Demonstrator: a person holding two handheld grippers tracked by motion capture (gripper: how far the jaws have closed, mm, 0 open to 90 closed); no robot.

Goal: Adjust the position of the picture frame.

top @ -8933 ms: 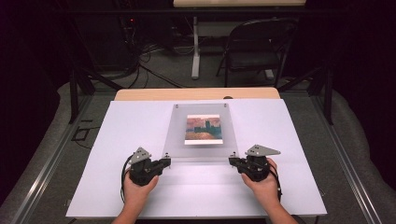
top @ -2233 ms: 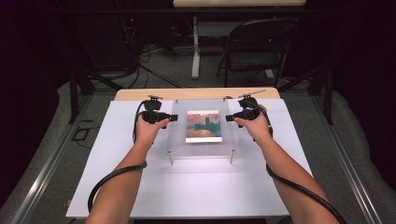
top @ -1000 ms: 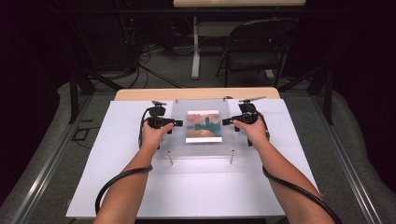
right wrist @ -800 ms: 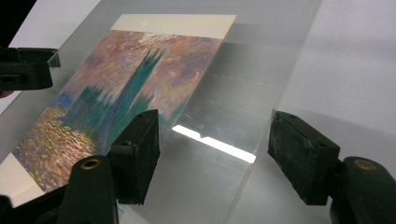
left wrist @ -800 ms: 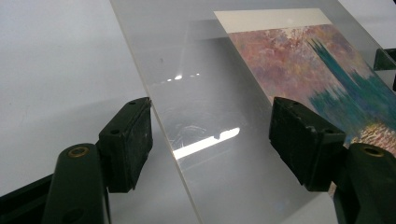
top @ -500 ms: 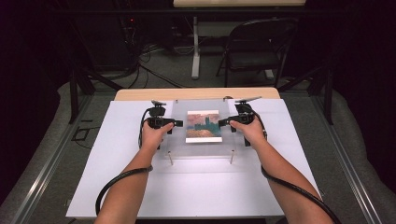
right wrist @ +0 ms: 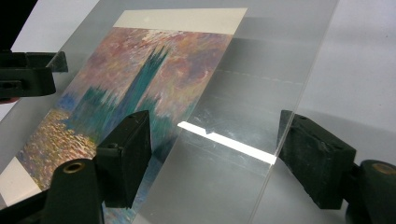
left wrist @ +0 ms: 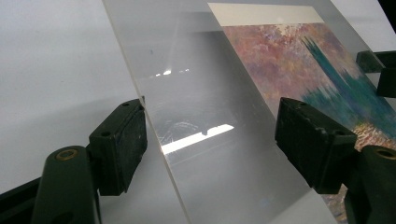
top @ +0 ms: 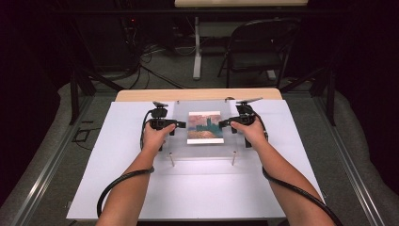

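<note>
On the white table top (top: 113,179) a clear acrylic sheet (top: 203,129) sits raised on short pegs above a painted print (top: 205,127), and the person works it from both sides. At the left, the left gripper (top: 180,124) reaches in over the sheet's left edge; the left gripper view shows its two black jaws standing apart, one outside the edge (left wrist: 154,154) and one over the clear panel, neither pad pressing on it, and they have just been opening. In the middle the print lies under the sheet, its purple sky and green towers plain to see, square within the frame. At the right, the right gripper (top: 225,123) mirrors this: its jaws straddle the sheet's right edge (right wrist: 275,154) with a gap on each side, and they too have just been spreading. Judged from this, the sheet is already set down on its pegs over the picture and let go; what seems left is to draw both hands back clear of it.
</note>
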